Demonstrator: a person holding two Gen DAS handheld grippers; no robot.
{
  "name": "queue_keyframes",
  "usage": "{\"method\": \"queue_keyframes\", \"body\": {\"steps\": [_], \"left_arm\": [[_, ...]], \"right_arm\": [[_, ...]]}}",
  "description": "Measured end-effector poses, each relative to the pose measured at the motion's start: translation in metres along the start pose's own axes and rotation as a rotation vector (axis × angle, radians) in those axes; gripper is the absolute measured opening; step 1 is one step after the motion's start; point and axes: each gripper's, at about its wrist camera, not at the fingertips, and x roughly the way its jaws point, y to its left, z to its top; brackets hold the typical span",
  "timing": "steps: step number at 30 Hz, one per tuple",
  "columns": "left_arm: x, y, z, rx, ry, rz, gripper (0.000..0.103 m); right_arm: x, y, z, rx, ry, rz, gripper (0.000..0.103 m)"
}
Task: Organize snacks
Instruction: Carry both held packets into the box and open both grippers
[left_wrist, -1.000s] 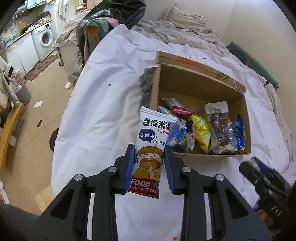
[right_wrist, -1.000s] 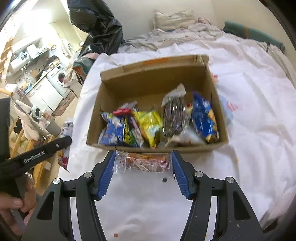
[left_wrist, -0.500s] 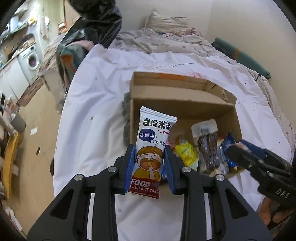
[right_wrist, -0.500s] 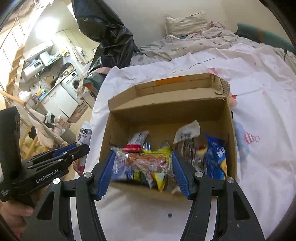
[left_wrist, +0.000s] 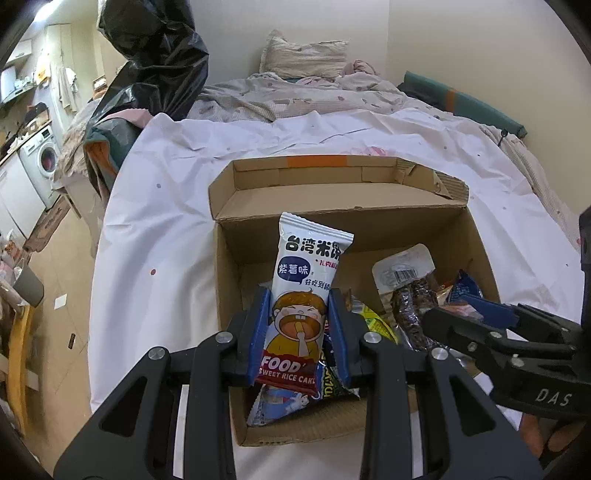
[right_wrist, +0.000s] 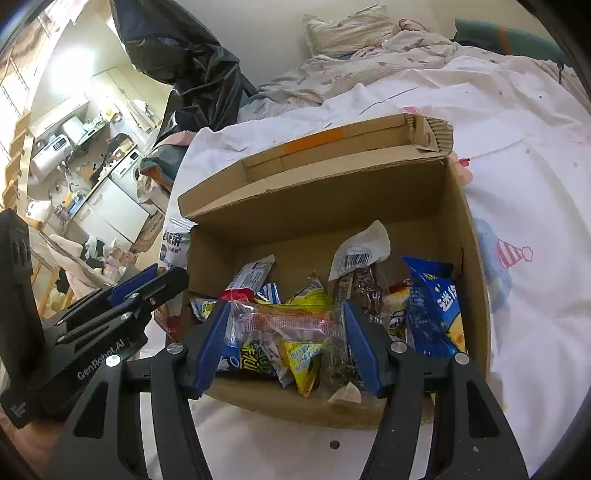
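An open cardboard box (left_wrist: 332, 206) sits on a white sheet (left_wrist: 166, 221) and holds several snack packets, among them a blue one (right_wrist: 436, 306), a yellow one (right_wrist: 306, 354) and a dark seed pack (right_wrist: 358, 284). My left gripper (left_wrist: 299, 295) is shut on a white sweet rice cake packet (left_wrist: 310, 266), held upright over the box's left part. My right gripper (right_wrist: 285, 310) is shut on a clear packet (right_wrist: 284, 325) with an orange-red filling, held crosswise above the box's near side. Each gripper shows in the other's view: the right gripper (left_wrist: 480, 310), the left gripper (right_wrist: 162, 277).
A black plastic bag (left_wrist: 159, 62) stands at the bed's far left corner. A pillow (left_wrist: 306, 55) and a crumpled blanket (left_wrist: 295, 99) lie behind the box. The bed's left edge drops to a floor with a washing machine (left_wrist: 40, 158) and clutter.
Both grippers have moved forward with their packets. The rice cake packet went from left of the box to over its inside, and the clear packet from in front of the box to above its near wall.
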Motion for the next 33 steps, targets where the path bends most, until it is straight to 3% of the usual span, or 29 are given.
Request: {"method": "queue_keyframes", "body": {"steps": [10,21,27,29,31,33], "left_arm": [[0.014,0.011,-0.003,-0.062,0.065,-0.015,0.028],[0.012,0.008,-0.004,-0.052,0.057,-0.003,0.028],[0.013,0.008,-0.005,-0.053,0.067,0.001,0.029],[0.012,0.009,-0.005,-0.056,0.065,-0.006,0.039],[0.007,0.009,-0.004,-0.066,0.044,-0.012,0.063],[0.001,0.01,-0.003,-0.077,0.017,-0.021,0.076]], "right_arm": [[0.01,0.0,-0.002,0.008,0.029,-0.002,0.066],[0.013,0.0,-0.002,0.015,0.032,-0.004,0.066],[0.009,-0.005,0.001,0.035,0.017,0.002,0.077],[0.006,-0.006,0.003,0.041,0.008,0.016,0.083],[0.002,-0.009,0.006,0.052,-0.005,0.029,0.088],[-0.003,-0.01,0.008,0.056,-0.026,0.039,0.093]]}}
